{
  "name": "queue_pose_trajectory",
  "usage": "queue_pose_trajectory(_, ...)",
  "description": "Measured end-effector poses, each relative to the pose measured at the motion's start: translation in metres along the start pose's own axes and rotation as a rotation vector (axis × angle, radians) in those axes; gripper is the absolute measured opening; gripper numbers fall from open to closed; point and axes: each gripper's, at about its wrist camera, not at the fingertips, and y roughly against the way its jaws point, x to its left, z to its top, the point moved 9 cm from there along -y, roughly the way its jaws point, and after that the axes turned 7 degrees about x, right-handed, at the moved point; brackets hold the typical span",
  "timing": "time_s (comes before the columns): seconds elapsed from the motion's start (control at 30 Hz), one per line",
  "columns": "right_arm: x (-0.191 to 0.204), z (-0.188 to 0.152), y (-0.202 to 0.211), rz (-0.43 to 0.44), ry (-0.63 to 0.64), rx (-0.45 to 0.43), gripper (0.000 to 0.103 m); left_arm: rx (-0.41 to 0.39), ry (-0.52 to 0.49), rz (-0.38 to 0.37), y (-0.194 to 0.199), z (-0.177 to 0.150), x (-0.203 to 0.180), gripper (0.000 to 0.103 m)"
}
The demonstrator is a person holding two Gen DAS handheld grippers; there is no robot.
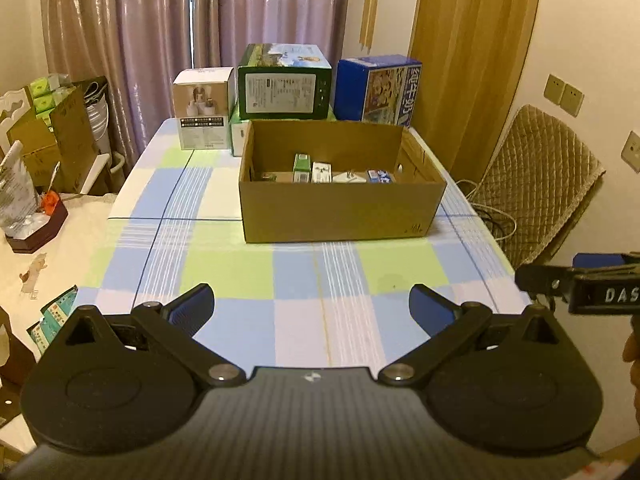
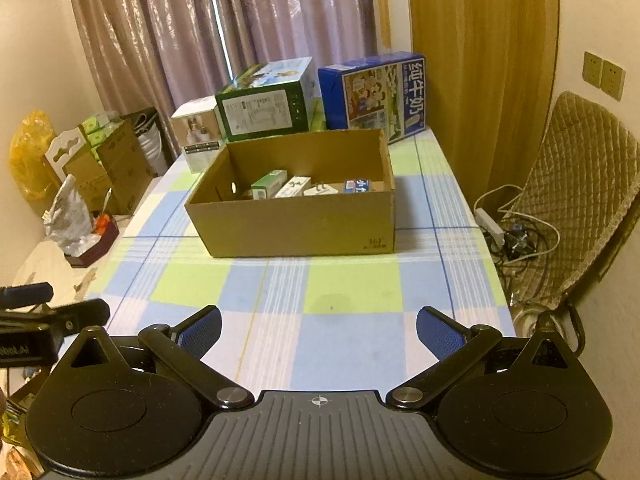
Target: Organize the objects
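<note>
An open brown cardboard box (image 1: 340,212) (image 2: 296,228) stands in the middle of the checked tablecloth (image 1: 280,272) (image 2: 280,292). Inside it lie several small packs: a green carton (image 1: 302,166) (image 2: 269,185), a white carton (image 1: 322,172) (image 2: 294,187) and a blue pack (image 1: 380,176) (image 2: 359,186). My left gripper (image 1: 311,306) hovers over the near end of the table, open, with nothing between its blue pads. My right gripper (image 2: 319,330) is open too and empty, at the same distance from the box. Each gripper shows at the edge of the other's view.
Behind the cardboard box stand a white box (image 1: 202,108), a green box (image 1: 285,82) and a blue milk box (image 1: 378,88). A quilted chair (image 1: 536,184) and cables (image 2: 516,236) are to the right. A second table (image 1: 48,256) with clutter lies on the left.
</note>
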Motion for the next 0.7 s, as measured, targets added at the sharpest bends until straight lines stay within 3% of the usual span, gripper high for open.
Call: queue_pose_trajectory(0.7, -0.0003, -0.0047, 0.0055, 0.001, -0.006, -0.017, 0.101, 0.003, 0.010, 0.020, -0.0022, -0.0028, -0.0017, 0.102)
